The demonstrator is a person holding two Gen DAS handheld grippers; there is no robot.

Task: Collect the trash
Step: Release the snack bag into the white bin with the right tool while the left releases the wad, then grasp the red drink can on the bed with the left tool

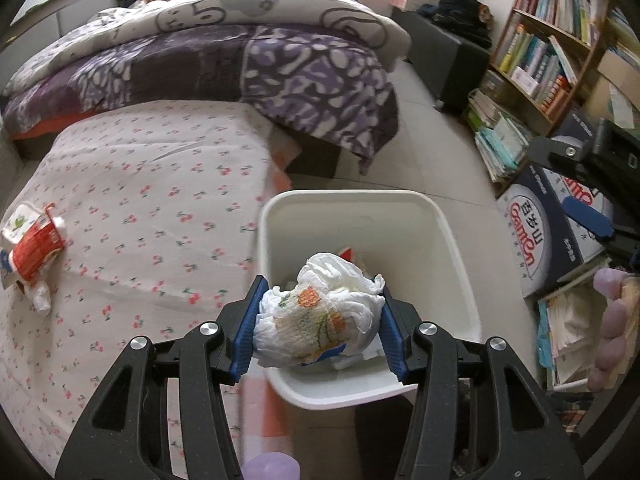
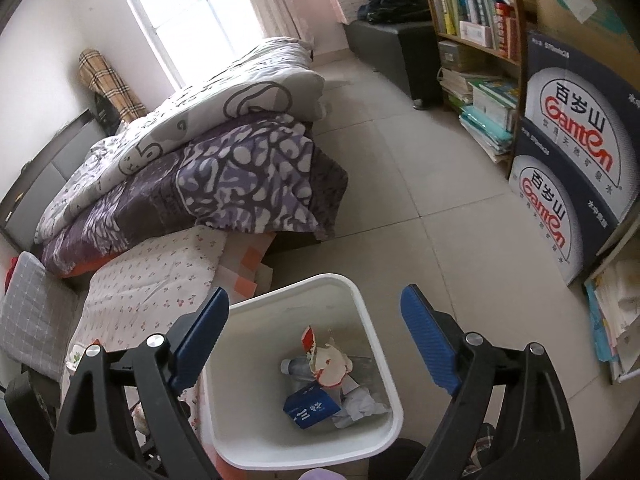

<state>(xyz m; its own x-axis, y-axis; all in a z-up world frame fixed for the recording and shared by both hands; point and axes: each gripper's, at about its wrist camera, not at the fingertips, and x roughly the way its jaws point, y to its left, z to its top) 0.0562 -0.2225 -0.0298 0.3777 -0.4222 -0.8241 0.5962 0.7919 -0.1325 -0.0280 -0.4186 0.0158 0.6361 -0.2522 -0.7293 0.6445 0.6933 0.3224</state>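
My left gripper (image 1: 320,316) is shut on a crumpled white diaper with an orange print (image 1: 320,320), held over the open white bin (image 1: 460,264) beside the bed. A torn red and white carton (image 1: 34,246) with tissue lies on the cherry-print sheet (image 1: 152,216) at the far left. My right gripper (image 2: 314,330) stands wide open above the same bin (image 2: 368,308), nothing between its blue pads (image 2: 424,332). Inside the bin lie a blue box (image 2: 312,406), a plastic bottle (image 2: 296,366), a red and white wrapper (image 2: 326,358) and crumpled paper. The right gripper (image 1: 588,216) shows at the left wrist view's right edge.
A purple patterned quilt (image 1: 280,76) is heaped on the bed. A bookshelf (image 2: 472,20), stacked books and blue water cartons (image 2: 572,152) line the right wall. A dark bench (image 2: 404,44) stands further back. Tiled floor (image 2: 400,200) runs between bed and shelves.
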